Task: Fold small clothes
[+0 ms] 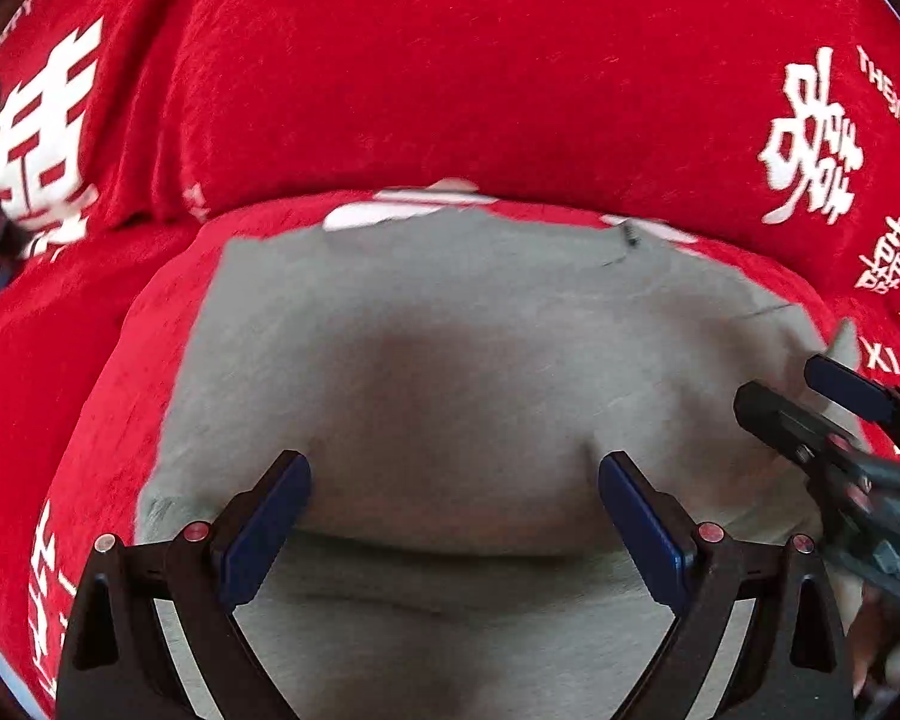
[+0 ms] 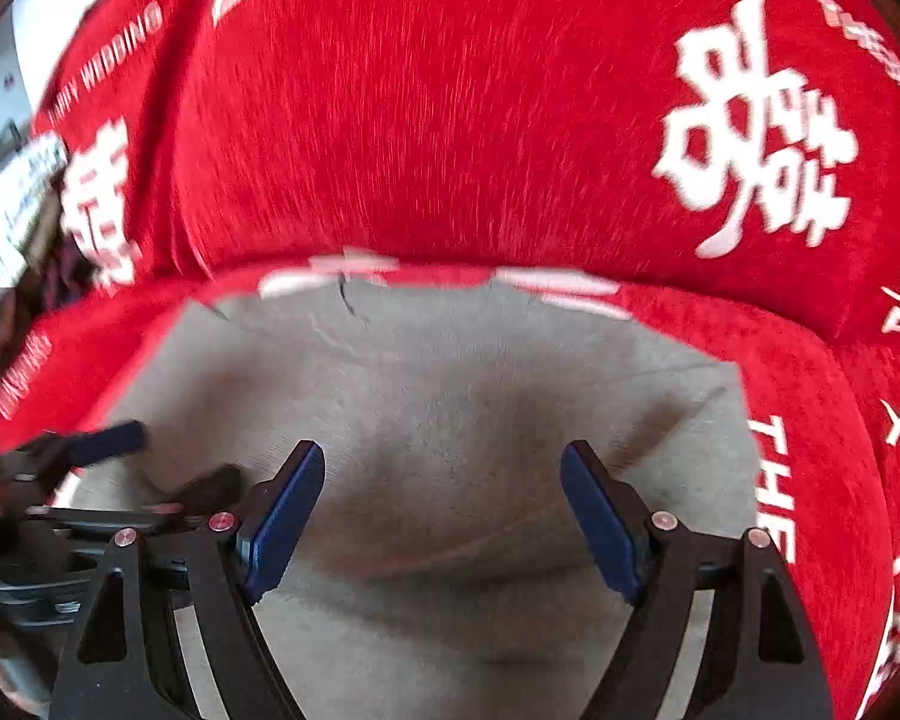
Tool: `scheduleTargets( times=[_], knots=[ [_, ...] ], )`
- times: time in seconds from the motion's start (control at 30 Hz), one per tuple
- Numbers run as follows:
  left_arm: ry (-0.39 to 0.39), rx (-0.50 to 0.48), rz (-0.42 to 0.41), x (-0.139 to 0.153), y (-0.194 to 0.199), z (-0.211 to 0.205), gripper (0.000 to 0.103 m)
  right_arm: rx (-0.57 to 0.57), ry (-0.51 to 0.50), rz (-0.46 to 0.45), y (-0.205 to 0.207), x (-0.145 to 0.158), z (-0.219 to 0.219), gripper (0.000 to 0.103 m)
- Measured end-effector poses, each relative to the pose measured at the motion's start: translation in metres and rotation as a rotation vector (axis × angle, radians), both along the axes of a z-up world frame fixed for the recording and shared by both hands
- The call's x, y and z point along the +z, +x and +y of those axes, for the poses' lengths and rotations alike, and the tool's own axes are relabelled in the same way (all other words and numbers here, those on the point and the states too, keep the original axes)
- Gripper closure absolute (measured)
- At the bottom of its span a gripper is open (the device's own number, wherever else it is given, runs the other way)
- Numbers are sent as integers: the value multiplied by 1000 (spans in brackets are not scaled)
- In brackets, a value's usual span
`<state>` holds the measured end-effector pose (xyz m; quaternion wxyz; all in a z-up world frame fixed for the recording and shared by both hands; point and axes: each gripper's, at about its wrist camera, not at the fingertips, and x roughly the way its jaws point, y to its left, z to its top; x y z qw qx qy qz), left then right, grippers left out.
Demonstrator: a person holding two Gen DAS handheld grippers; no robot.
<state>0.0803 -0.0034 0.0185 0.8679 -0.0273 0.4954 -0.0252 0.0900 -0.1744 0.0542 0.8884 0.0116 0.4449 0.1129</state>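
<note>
A grey garment (image 1: 450, 372) lies flat on a red cover (image 1: 450, 60) printed with white characters. The left tongs (image 1: 455, 498) and right tongs (image 2: 443, 492) hover side by side above it, both spread wide apart, gripping nothing.

A home; red wedding-print bedding (image 1: 450, 72) covers a soft surface.

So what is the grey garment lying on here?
The grey garment lies on a red cover printed with white characters, which shows along its left, far and right edges. What the garment covers cannot be seen.
</note>
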Motion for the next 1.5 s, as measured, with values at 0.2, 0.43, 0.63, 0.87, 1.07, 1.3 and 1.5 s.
scheduleTargets(
  times=[0.2,0.43,0.63,0.87,1.07,1.3,1.5],
  knots=[
    [-6,1,-21,-6,-19,20,6,-122,-55,24,-22,-26,-42,19],
    [-11,-19,-77,9,-25,11,6,-256,-32,-60,-60,5,-59,19],
    [42,24,-25,-2,-3,13,6,-133,-86,26,-19,-4,-11,19],
    [4,45,-27,-5,-2,38,6,-252,-79,88,-13,-30,-14,18],
    [56,68,40,-22,36,32,0,-161,-132,97,8,-44,17,15],
    [10,73,28,-30,60,44,0,-251,-76,98,42,-53,-8,12],
    [-14,81,-14,-17,33,46,0,-250,-46,63,19,-36,-3,11]
  ],
)
